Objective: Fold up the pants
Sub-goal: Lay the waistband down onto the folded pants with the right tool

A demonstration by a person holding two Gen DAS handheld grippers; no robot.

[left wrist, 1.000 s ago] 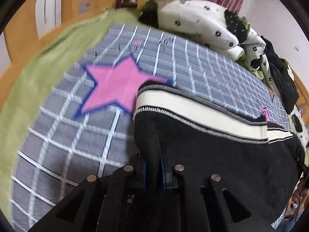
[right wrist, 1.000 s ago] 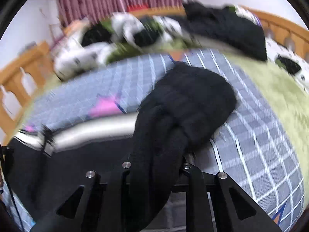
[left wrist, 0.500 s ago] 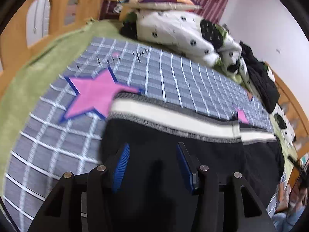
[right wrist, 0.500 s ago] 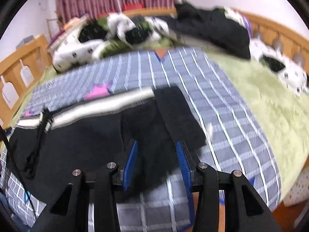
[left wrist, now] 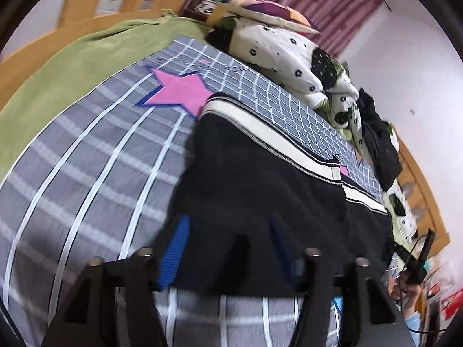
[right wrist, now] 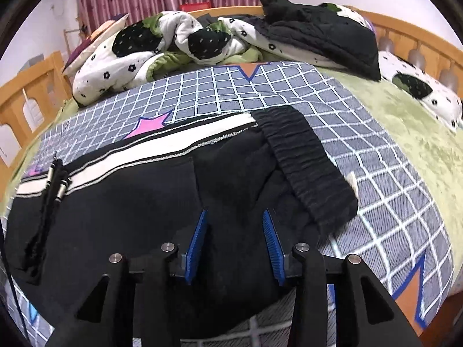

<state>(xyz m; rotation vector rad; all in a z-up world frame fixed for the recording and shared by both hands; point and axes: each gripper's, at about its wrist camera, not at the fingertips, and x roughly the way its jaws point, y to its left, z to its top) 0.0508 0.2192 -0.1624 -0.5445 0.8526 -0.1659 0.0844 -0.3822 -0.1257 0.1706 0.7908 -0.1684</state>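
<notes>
With both the left gripper [left wrist: 228, 248] and right gripper [right wrist: 235, 247] having just been opening and now gaping empty, the black pants [right wrist: 139, 202] are lying ahead of the jaws on the checked blanket [right wrist: 376, 190], apparently folded once lengthwise, crosswise folds remaining.
</notes>
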